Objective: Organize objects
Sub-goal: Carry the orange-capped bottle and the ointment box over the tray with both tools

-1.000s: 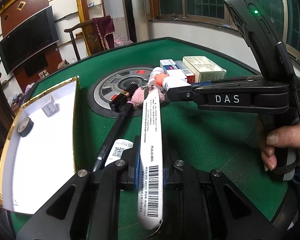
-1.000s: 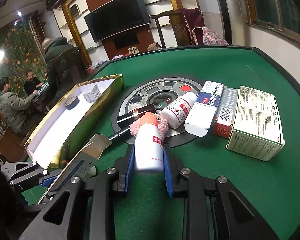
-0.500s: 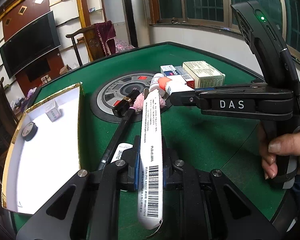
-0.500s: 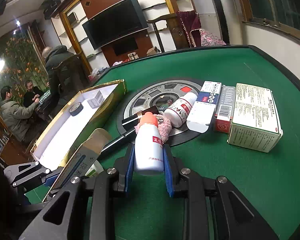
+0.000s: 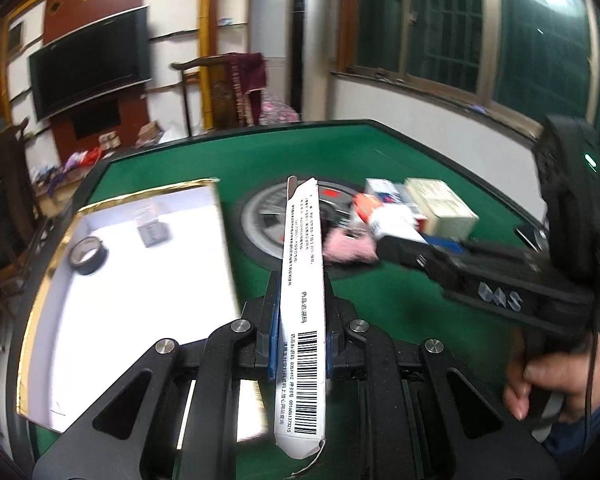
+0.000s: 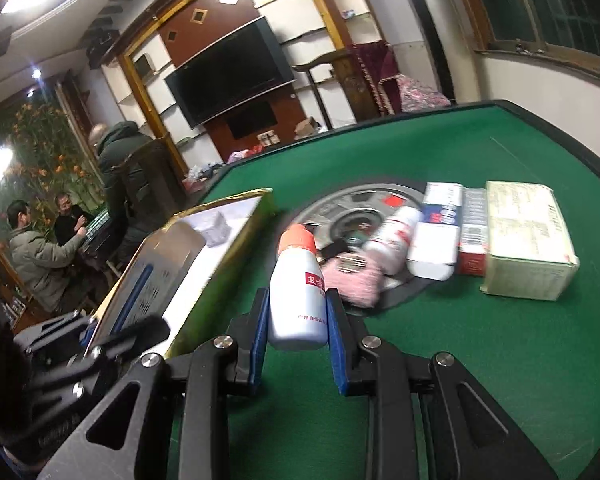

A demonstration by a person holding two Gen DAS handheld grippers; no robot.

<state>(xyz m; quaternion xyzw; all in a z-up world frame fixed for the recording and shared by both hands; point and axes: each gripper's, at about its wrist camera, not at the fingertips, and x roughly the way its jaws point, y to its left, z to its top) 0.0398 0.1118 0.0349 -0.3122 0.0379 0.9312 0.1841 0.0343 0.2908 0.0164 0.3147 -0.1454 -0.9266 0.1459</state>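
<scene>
Left claw [image 5: 300,344] clamps the long carton [image 5: 303,280] lengthwise, tray [image 5: 148,280] just left – right claw [image 6: 298,334] grips the bottle [image 6: 298,292], farther off

Tape roll [image 5: 87,255] in tray [image 5: 52,280]; boxes [image 6: 528,240] right of tray.

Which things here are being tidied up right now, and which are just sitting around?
Being tidied:
- long white carton, clamped in the left gripper
- white bottle with orange cap, clamped in the right gripper
- gold-edged box, likely where they go

Just sitting:
- tape roll in the box
- medicine boxes
- pink fluffy thing
</scene>
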